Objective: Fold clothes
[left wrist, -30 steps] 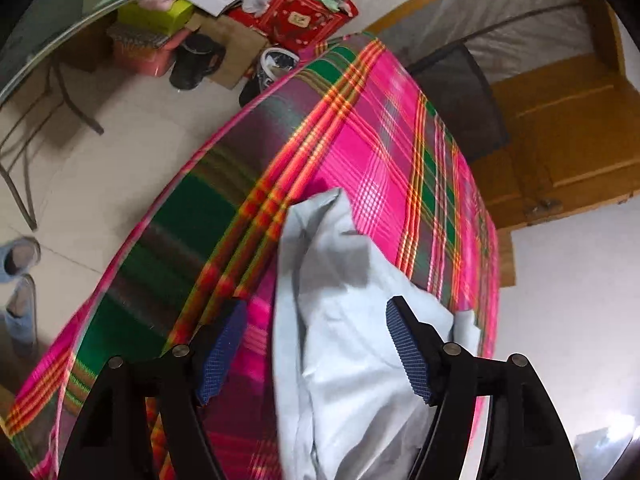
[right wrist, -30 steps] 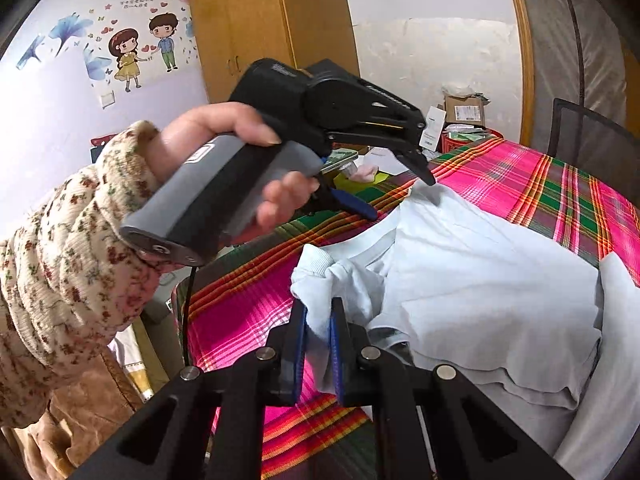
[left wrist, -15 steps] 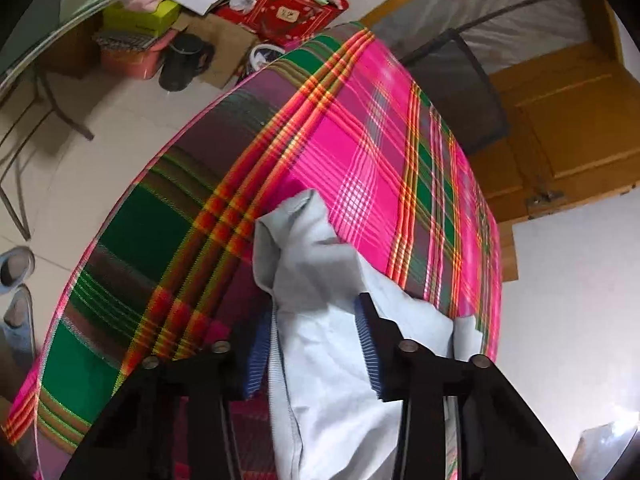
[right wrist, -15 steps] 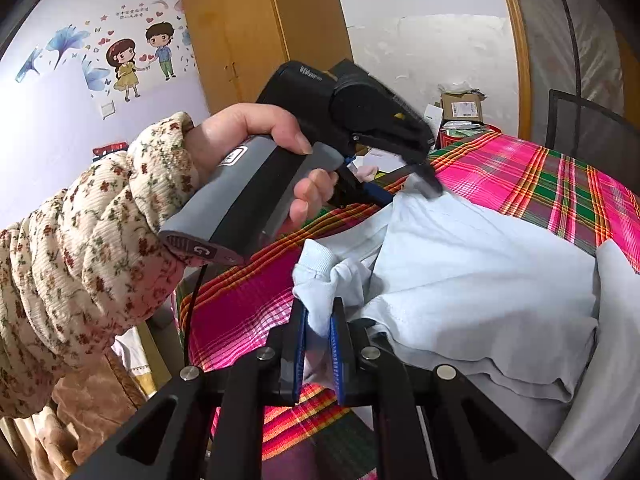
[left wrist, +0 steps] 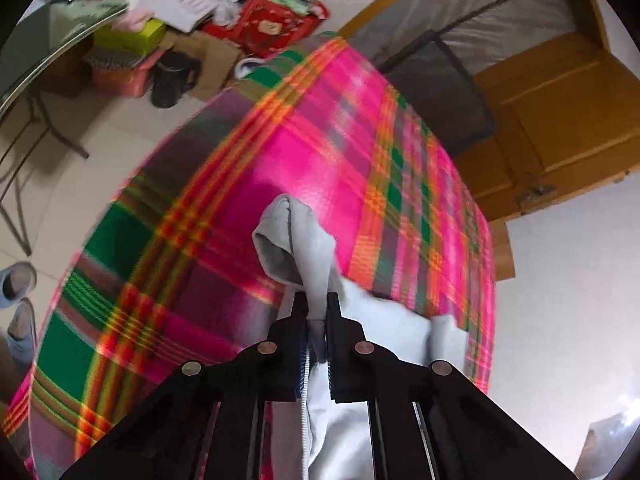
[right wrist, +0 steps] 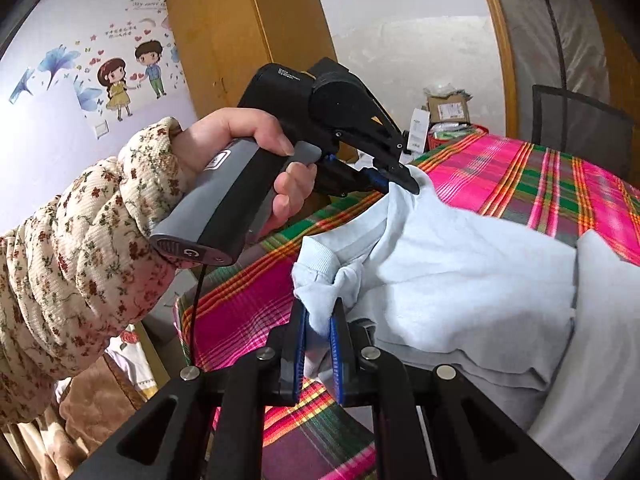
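Shirt (right wrist: 460,272) corners sit pinched in our closed left hand-held gripper (left wrist: 318,300) and right hand-held gripper (right wrist: 318,320), mid-fold; next we carry both across together.

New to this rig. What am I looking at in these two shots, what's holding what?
No robot arm here: a person holds a handheld pair of tongs in each hand, and each carries a fisheye camera looking forward along its two fingers.

The left wrist view shows the left tongs shut on a bunched edge of a pale blue garment.

The right wrist view shows the right tongs shut on another bunch of the same garment. Beyond them you see the person's hand, in a floral sleeve, gripping the left tongs.

The garment lies on a surface covered by a pink and green plaid cloth.
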A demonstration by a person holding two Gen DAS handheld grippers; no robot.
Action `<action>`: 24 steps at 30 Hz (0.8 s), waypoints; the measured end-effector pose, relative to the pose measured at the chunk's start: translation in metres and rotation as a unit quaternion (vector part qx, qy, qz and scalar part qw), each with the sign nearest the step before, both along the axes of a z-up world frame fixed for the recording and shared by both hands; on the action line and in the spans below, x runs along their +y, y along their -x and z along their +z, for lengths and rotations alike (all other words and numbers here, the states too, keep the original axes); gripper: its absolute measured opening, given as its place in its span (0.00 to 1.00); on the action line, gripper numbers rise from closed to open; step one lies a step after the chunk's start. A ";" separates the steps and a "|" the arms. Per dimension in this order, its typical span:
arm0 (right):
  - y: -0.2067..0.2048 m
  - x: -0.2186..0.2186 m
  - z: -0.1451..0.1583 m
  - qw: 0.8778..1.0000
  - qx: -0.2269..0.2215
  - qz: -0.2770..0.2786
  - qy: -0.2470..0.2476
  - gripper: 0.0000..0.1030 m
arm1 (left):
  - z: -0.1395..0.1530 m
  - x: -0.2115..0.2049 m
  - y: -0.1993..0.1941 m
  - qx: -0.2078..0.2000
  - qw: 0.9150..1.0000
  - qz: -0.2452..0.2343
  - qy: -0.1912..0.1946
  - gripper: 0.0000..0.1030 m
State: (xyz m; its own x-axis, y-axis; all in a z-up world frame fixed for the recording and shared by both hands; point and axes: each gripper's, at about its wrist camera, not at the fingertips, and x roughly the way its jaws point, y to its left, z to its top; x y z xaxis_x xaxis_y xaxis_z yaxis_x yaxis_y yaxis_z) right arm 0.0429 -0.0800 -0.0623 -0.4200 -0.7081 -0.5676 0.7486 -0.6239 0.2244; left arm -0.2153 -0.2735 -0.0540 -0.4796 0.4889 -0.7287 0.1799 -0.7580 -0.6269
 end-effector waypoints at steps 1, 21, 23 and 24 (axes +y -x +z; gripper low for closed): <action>-0.001 0.004 0.003 1.000 0.002 -0.002 0.004 0.11 | 0.005 0.003 -0.001 0.005 1.000 -0.003 0.004 0.08; -0.010 0.122 0.022 0.993 -0.011 -0.101 0.067 0.11 | 0.059 0.153 0.005 0.048 0.993 -0.078 0.080 0.08; -0.010 0.134 0.021 0.991 -0.015 -0.112 0.070 0.11 | 0.058 0.171 0.007 0.046 0.992 -0.088 0.082 0.08; -0.010 0.140 0.020 0.990 -0.017 -0.118 0.072 0.11 | 0.057 0.180 0.007 0.044 0.991 -0.093 0.083 0.08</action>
State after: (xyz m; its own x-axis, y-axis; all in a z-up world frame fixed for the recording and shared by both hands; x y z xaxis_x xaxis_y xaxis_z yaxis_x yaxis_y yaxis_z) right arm 0.0531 0.0598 -0.0426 -0.5654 -0.6673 -0.4848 0.5765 -0.7401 0.3462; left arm -0.2223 -0.0936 0.0030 -0.4574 0.4525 -0.7655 -0.0233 -0.8667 -0.4983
